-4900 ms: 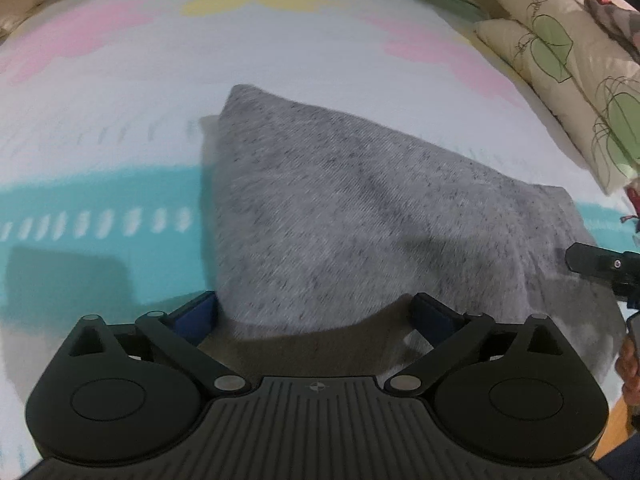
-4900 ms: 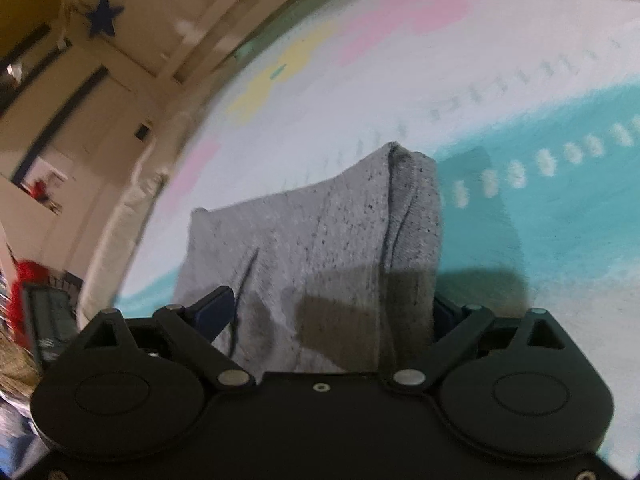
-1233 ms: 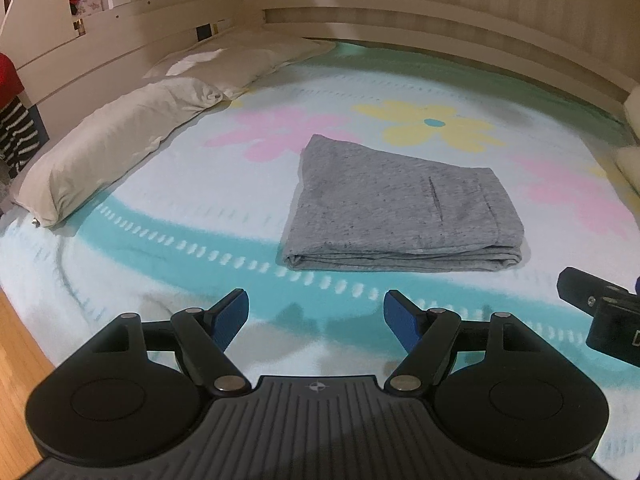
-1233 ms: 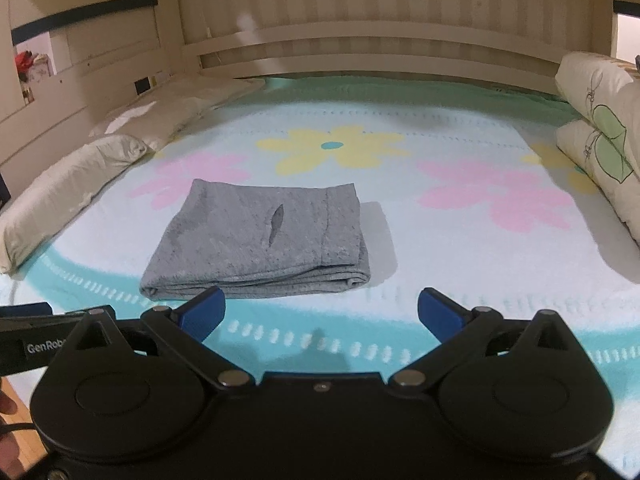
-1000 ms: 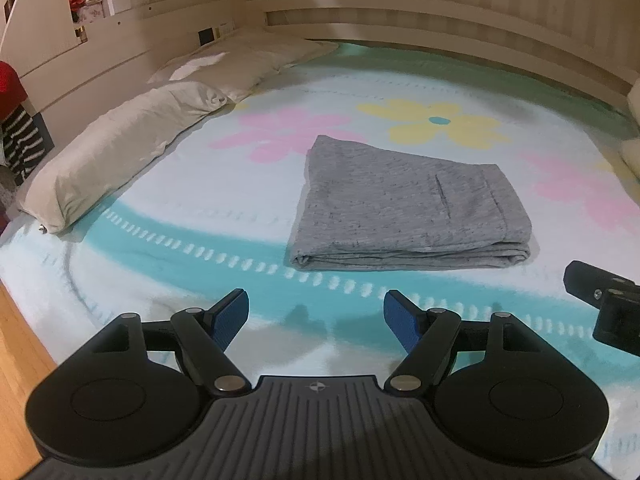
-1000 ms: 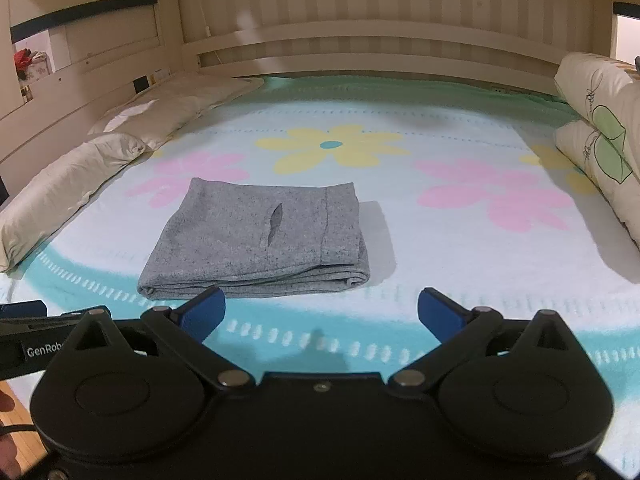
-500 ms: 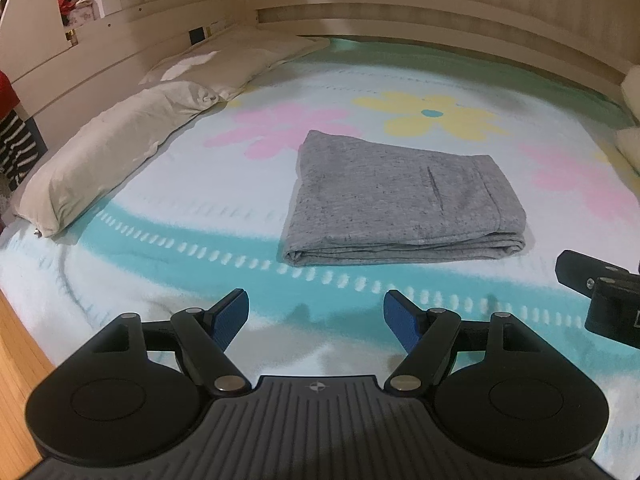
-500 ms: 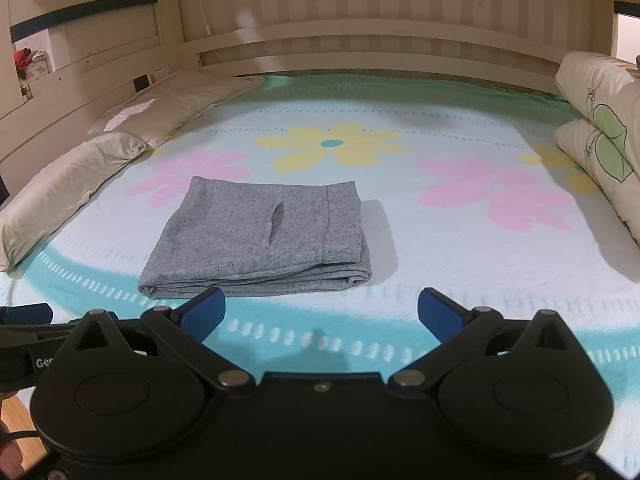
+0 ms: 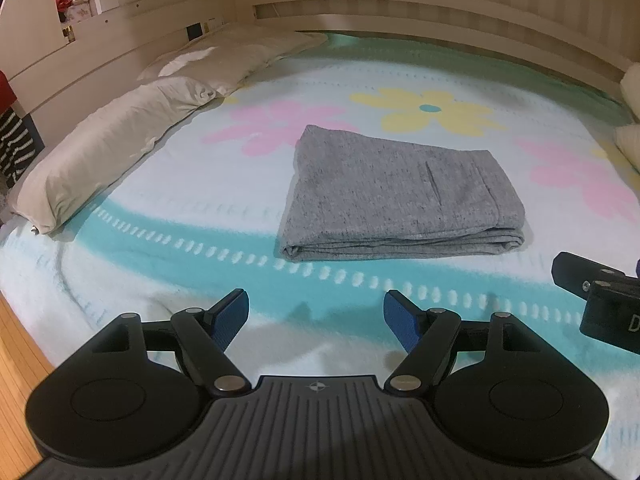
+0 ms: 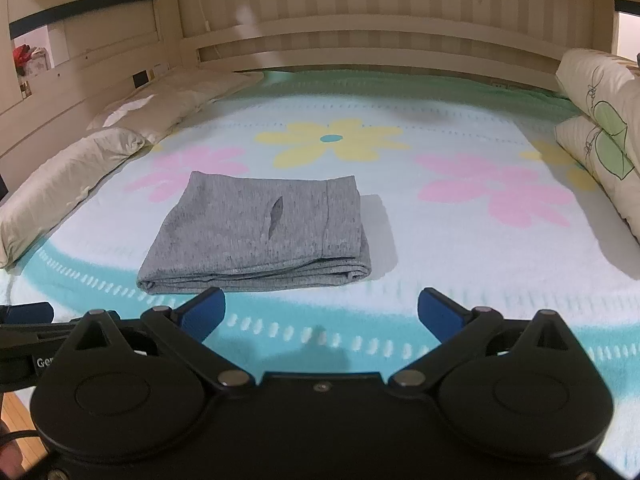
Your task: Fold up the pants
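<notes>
On the flowered blanket (image 10: 460,240), just short of the pink and yellow flowers and beyond the teal band, the grey pants (image 10: 260,232) lie as a flat, layered rectangle with stacked fold edges facing both cameras. Left gripper (image 9: 315,314) and right gripper (image 10: 322,312): jaws spread wide, holding nothing, poised over the teal band on the near side of the pants and clear of the cloth. The long axis of the pants runs crosswise to both grippers' fingers. In the left wrist view the pants (image 9: 400,196) sit ahead and slightly to the right; in the right wrist view they sit ahead and to the left, so the bundle lies between the two tools. Neither gripper looks clearly nearer. The folding appears complete; any further fold would bring one short end over the other.
</notes>
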A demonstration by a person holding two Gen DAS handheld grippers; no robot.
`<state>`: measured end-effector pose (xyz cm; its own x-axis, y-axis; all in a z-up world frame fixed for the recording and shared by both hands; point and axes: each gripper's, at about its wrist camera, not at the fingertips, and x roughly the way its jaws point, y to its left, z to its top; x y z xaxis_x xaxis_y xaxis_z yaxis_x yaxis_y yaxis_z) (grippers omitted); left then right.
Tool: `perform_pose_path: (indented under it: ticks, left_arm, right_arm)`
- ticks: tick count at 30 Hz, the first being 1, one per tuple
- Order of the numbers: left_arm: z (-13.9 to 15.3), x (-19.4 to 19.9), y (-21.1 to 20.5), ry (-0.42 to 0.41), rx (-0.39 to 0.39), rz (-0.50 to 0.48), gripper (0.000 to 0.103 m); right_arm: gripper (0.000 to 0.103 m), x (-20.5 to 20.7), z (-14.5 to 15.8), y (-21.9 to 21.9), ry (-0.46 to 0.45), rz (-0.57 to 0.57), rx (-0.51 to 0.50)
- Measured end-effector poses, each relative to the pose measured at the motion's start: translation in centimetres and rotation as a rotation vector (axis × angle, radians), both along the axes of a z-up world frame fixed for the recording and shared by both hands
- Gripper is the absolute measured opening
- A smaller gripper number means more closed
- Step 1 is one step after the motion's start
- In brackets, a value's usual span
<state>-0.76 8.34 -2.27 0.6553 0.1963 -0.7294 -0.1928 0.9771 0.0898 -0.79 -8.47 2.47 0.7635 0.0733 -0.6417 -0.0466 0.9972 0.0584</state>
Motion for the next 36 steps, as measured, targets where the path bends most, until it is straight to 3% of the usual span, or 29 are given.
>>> perform_pose_path:
  ticks: [36]
  left_arm:
    - [-0.8,0.4,0.6,0.031,-0.010,0.008,0.073]
  right_arm:
    - [0.103,0.5,-0.8,1.5,0.033,0.021,-0.019]
